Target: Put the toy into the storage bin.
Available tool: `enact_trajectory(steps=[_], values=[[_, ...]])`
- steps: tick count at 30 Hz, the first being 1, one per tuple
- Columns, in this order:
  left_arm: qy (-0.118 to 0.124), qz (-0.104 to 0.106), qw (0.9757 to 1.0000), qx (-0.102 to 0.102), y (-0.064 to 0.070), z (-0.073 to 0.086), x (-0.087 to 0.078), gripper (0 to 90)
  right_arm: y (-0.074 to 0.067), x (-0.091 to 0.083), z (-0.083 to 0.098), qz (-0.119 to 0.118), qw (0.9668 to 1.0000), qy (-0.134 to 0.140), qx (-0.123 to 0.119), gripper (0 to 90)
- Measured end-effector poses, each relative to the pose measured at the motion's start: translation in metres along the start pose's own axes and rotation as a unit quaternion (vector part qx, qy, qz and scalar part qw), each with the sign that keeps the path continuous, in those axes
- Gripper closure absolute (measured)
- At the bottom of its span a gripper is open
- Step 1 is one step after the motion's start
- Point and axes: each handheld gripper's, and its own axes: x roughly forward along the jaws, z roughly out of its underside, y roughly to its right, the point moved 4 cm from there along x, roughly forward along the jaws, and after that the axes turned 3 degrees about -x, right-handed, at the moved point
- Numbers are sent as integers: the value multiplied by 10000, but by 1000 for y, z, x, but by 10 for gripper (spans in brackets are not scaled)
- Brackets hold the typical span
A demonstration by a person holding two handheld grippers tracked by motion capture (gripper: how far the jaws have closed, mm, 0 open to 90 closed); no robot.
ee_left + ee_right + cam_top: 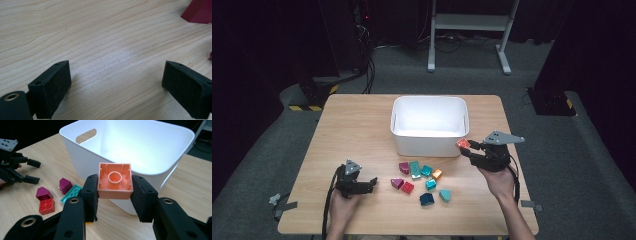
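**Orange brick clamped in the right claw beside the white bin**

The right claw point(468, 146) is clamped on an orange brick point(115, 180), one pad pressing each side. In the right gripper view the brick's hollow underside faces the camera, showing a round tube inside a square frame. In the high view the orange brick point(463, 144) sits off the worktop point(357, 125), just beside the near right corner of the white bin point(430, 145), at about 5 o'clock from the bin's middle. Whether brick and bin wall touch cannot be told. The person's right hand point(499, 182) grips the tool from below, its grey three-cornered plate on top.

The left claw point(373, 183) stands apart with nothing between its pads; the left gripper view shows bare wood grain between them. It lies low over the worktop at about 8 o'clock from the bin, pointing toward 3 o'clock, with the left hand point(343, 205) behind it.

Between the two claws, at 6 o'clock from the bin, loose bricks lie scattered on the worktop: a magenta brick point(404, 167), a flat teal brick point(415, 169), a small orange-yellow brick point(437, 174), a red brick point(407, 187), a second magenta brick point(397, 183), a dark blue brick point(426, 199) and a pale teal brick point(445, 195). The bin looks empty where its floor is seen.
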Motion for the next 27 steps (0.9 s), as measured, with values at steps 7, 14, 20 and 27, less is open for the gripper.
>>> enact_trajectory(steps=[7,14,20,27], values=[[0,-6,10000,0,0,0,0,92,3,-1,-13,-40,10000,34,3,590],[9,-13,10000,-16,0,0,0,95,8,3,-26,-50,10000,72,-10,590],[11,-13,10000,-20,0,0,0,97,14,11,-38,-28,10000,40,7,590],[13,-17,10000,-24,0,0,0,98,17,18,-47,21,10000,-43,9,589]])
